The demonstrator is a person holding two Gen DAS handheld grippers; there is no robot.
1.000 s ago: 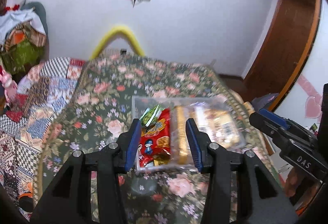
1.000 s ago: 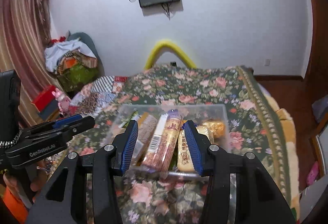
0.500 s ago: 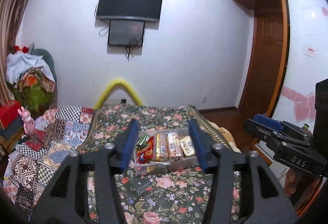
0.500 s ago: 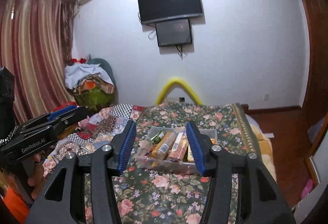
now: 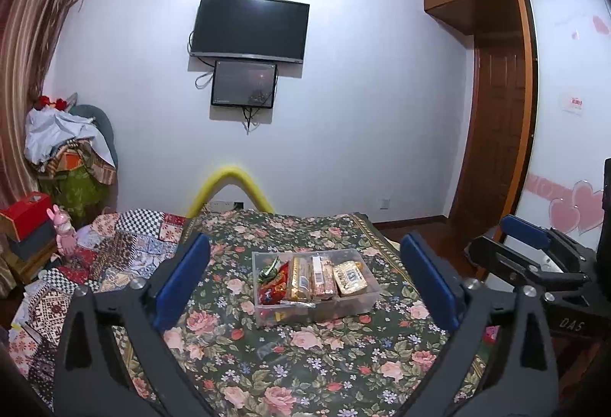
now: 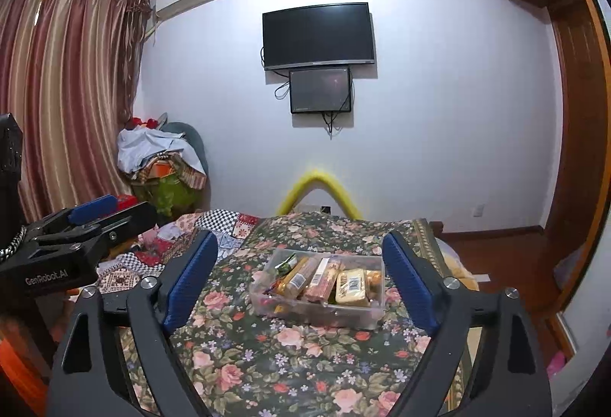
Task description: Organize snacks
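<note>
- Left wrist view: left gripper (image 5: 303, 277) jaws spread wide, just been opening, nothing between the pads; blue pads frame the scene only.
- Clear plastic snack box (image 5: 357, 304) sits mid-bed on the floral bedspread (image 5: 305, 359), well ahead of the fingertips, not touched.
- Inside the box, left to right: green wrapper (image 5: 269, 269), red snack packet (image 5: 272, 289), two long biscuit packs (image 5: 311, 276), gold wrapped bar (image 5: 349, 277). All lie side by side, roughly lined up.
- Right gripper (image 5: 534, 256) shows at the right edge, side-on, clear of the box; jaw gap can't be read here.
- Far wall: TV (image 5: 248, 28) with a smaller screen (image 5: 243, 84) under it; patchwork quilt (image 5: 95, 264) on the left.
- Right wrist view: right gripper (image 6: 299, 279) jaws apart too, just been opening, empty between pads.
- Same snack box (image 6: 324, 310) ahead on the bedspread (image 6: 286, 359), near its right half; packets visible inside, nothing loose on the cover that I can tell.
- Left gripper (image 6: 84, 226) at left edge, held off the bed; its opening is not readable in this view.
- Yellow foam arch (image 6: 317, 188) at the far bed end; curtain (image 6: 65, 92) far left.
- Step judged: packing looks done, both tools let go and are held away from the box; likely end of task or a check pause.
- Next move, if any: reach forward again only if a stray snack turns up; otherwise hold clear, avoid bumping the box.
</note>
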